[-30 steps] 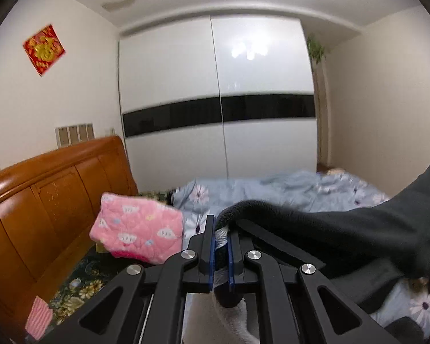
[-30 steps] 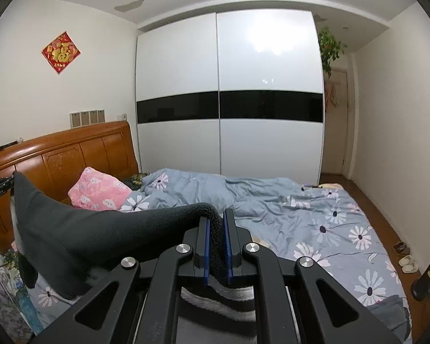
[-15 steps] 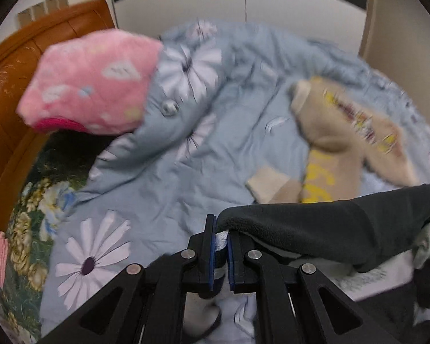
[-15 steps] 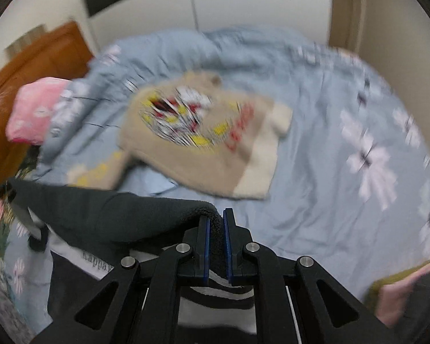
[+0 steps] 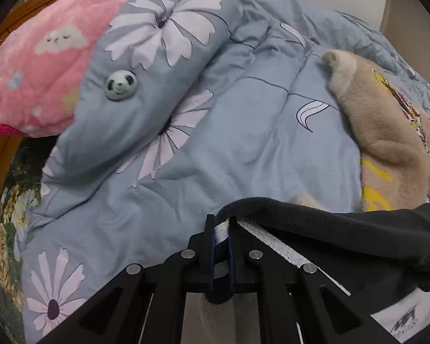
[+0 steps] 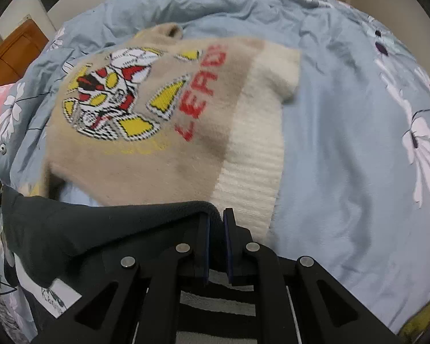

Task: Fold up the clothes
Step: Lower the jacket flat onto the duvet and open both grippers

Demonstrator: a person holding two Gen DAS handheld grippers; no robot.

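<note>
— What's the biggest thing you can see from where you stand?

— The bed, under a blue flowered duvet (image 5: 243, 132). A pink pillow (image 5: 40, 66) sits at the headboard end. Spread on the duvet is a beige knitted sweater (image 6: 169, 120) with a cartoon print and a cream ribbed hem.

— And the garment being folded?

— A dark grey fleece garment (image 5: 344, 238) with white lining. It hangs stretched between the two tools, its long edge running side to side from one to the other, just nearer than the sweater and partly overlapping its lower edge in both views.

— The tongs?

— The left tongs (image 5: 222, 238) are clamped on one end of that edge, the white lining pinched between the pads. The right tongs (image 6: 215, 229) are clamped on the other end. Both hands are equally engaged; neither is nearer.

— Where would it go next?

— My guess: forward and down onto the bed, keeping the edge taut and level. Whether it clears the sweater I can't tell.

— Any baskets or boxes?

— None in view.
</note>
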